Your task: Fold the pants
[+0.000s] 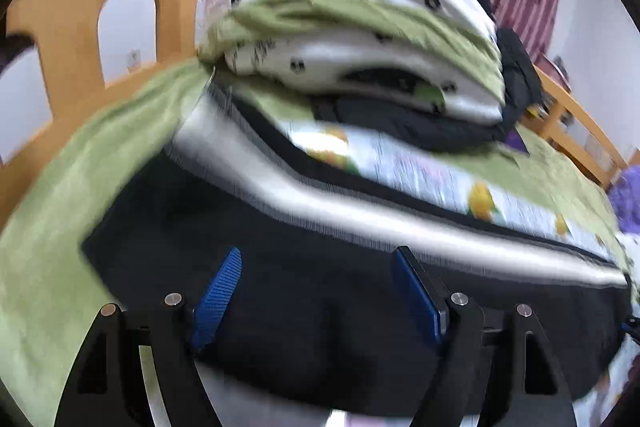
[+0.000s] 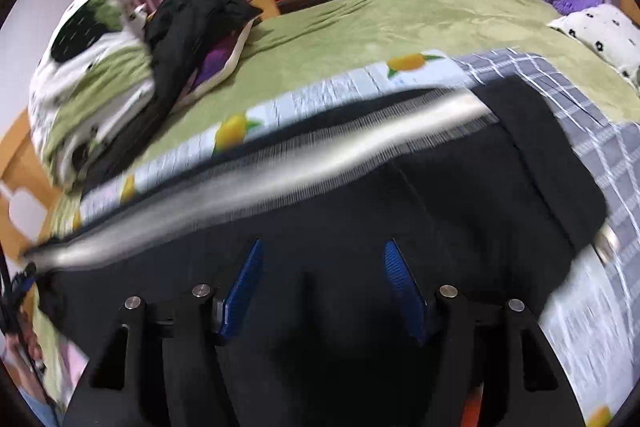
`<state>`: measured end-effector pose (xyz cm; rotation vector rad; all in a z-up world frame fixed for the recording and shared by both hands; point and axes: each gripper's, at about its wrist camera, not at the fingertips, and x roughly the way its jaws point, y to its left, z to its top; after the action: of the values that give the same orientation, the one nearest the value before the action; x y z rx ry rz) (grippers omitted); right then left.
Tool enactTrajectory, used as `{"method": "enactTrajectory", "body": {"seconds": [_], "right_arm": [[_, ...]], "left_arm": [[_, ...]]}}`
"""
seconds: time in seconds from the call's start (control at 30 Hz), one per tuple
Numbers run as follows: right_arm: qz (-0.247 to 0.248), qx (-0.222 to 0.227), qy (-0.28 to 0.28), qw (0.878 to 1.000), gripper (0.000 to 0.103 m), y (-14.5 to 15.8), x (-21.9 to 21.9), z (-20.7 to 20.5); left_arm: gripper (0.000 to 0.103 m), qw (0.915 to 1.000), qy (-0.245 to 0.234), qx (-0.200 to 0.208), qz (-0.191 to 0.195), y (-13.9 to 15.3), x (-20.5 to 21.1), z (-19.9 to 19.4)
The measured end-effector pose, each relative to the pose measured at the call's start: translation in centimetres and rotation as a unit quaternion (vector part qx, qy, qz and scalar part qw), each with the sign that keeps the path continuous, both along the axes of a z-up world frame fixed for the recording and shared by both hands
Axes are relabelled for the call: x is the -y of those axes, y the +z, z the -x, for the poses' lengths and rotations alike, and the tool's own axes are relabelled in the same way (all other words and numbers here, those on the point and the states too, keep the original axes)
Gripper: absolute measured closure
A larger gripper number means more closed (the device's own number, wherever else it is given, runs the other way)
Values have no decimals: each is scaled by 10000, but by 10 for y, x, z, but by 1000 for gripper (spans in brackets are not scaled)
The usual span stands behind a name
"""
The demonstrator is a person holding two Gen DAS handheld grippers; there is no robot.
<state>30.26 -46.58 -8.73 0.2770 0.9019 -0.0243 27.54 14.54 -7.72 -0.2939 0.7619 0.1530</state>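
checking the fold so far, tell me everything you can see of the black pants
The pants are black, of a soft knit-looking cloth, with a white stripe running along one long edge. They lie flat across the bed, over a fruit-print sheet and a grey checked cloth; one end is folded over on itself. Both grippers' jaws stand open just above them, gripping nothing. Motion blur hides finer detail.

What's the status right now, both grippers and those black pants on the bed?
Left gripper open, right gripper open, nothing between the jaws. Black pants lie flat on the bed, white stripe showing. Nothing blocking.
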Motion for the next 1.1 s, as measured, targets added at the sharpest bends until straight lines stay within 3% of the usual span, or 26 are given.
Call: {"method": "enactTrajectory", "body": {"seconds": [0.13,0.3,0.5,0.6,0.67,0.73,0.77,0.8,0.83,0.93,0.97,1.1], "right_arm": [[-73,-120,-9,9999,40,-19,4,55],[-608,-172,-284,9976,40,-51,21,92],[-1566,123,-606,9857,40,-62,45,74],[-1704,172,-834,9817,40,-66,51,49],[-1787,237,-989,9786,40,-67,53,37],[-1780,242,-1190,9765,50,-69,52,23],[-1609,175,-1311,9781,74,-69,51,16],[-1537,146,-1281,9797,85,-72,50,11],[-1531,151,-1282,9797,86,-70,52,10],[-1508,294,-1221,9806,90,-44,51,26],[-1492,417,-1171,9810,96,-31,50,36],[-1110,527,-851,9888,96,16,43,84]], "left_arm": [[27,9977,-114,-483,473,-31,-2,38],[27,9917,-176,-471,1186,-62,-17,68],[29,9872,33,-383,1549,-64,-32,42],[29,9859,314,-362,1601,-68,-34,22],[37,9852,476,-288,1624,-69,-35,14],[61,9856,682,-304,1519,-70,-35,6],[70,9859,769,-328,1450,-70,-35,4],[83,9865,820,-383,1363,-70,-36,0],[88,9874,802,-383,1306,-68,-35,-1],[91,9917,644,-215,1089,-44,-28,14],[91,9926,547,-129,1075,-35,-28,21],[91,9951,176,-29,973,0,-21,71]]}}
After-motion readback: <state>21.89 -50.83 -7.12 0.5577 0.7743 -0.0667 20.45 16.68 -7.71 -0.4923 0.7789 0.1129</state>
